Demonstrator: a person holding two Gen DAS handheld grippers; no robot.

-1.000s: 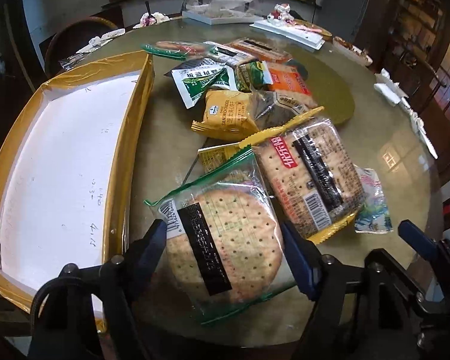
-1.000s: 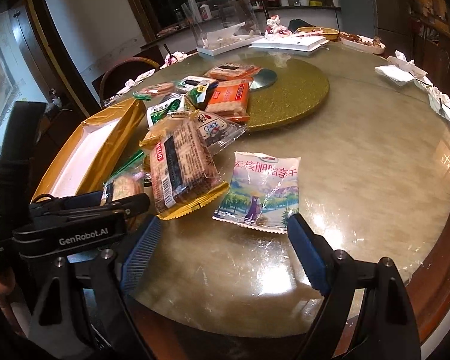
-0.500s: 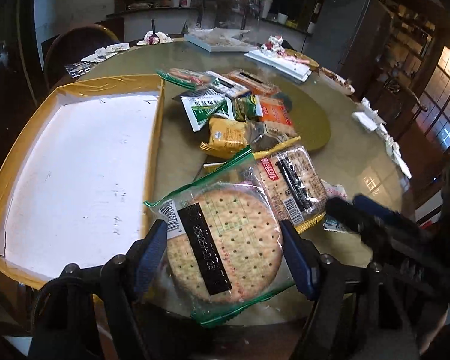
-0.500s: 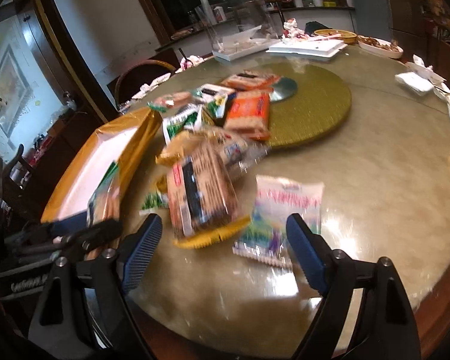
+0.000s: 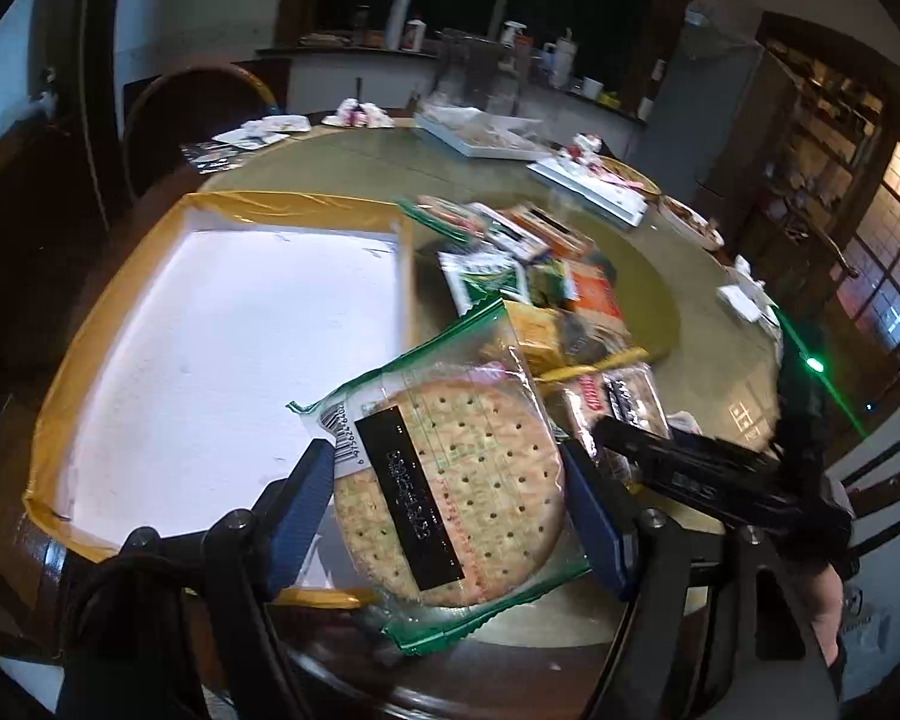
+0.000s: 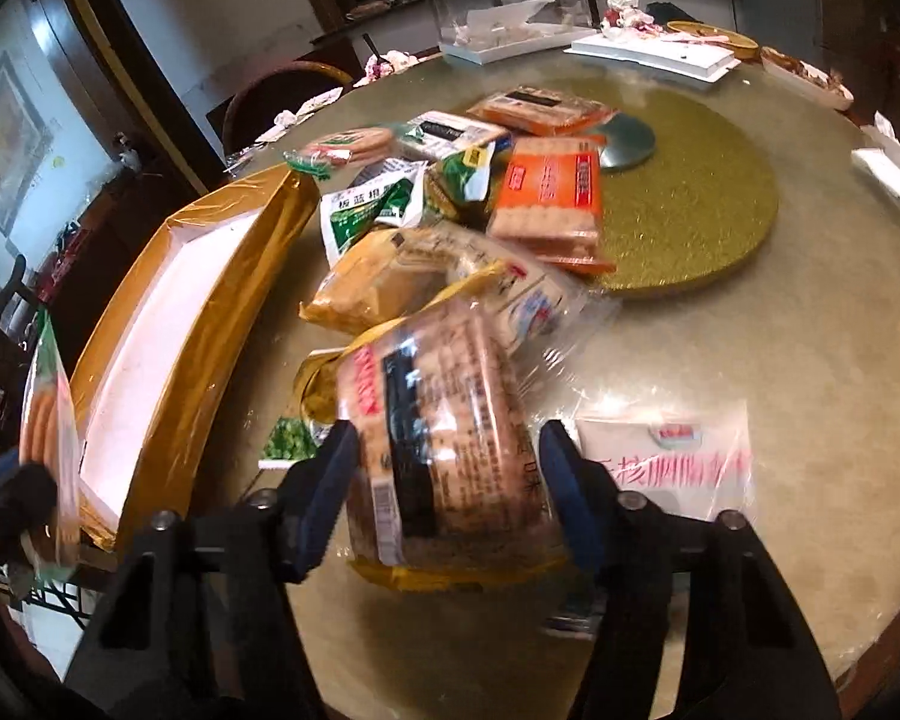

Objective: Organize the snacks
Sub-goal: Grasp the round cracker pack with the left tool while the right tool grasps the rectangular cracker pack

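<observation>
While the round table [image 6: 750,360] fills both views, only the right wrist view shows the green turntable [image 6: 702,192] whole and the pale fruit pouch [image 6: 666,456] at the near right. Left of the snack pile lies the gold-edged white tray [image 5: 222,348], its long axis running away from the cameras. The left gripper [image 5: 450,498] clamps a round cracker pack [image 5: 450,486] by its sides, lifted over the tray's near corner, its black label running diagonally. The right gripper [image 6: 450,492] has just been closing and sits narrow around a rectangular cracker packet [image 6: 444,438], long axis pointing away; contact is blurred.
</observation>
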